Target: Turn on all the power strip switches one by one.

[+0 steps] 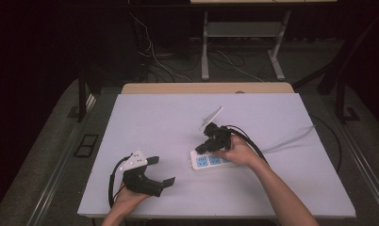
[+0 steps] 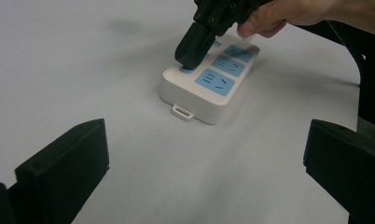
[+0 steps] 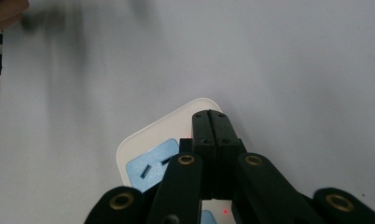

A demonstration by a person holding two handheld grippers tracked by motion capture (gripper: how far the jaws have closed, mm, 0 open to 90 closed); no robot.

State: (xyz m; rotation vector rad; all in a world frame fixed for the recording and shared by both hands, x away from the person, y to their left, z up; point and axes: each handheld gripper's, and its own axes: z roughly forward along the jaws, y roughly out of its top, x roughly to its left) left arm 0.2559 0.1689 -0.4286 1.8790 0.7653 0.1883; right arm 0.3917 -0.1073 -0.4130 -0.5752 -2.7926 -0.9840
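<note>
The white plastic power strip with blue socket panels (image 1: 210, 161) lies flat on the white counter (image 1: 168, 117), right of centre. The right claw (image 1: 202, 148) — jaws pressed together, empty — pushes down on its end. The left claw (image 1: 160, 173) rests well apart, jaws wide.

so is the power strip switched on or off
On, it seems: a small red light glows on the power strip beneath the right gripper, whose shut jaws press on its end.
</note>
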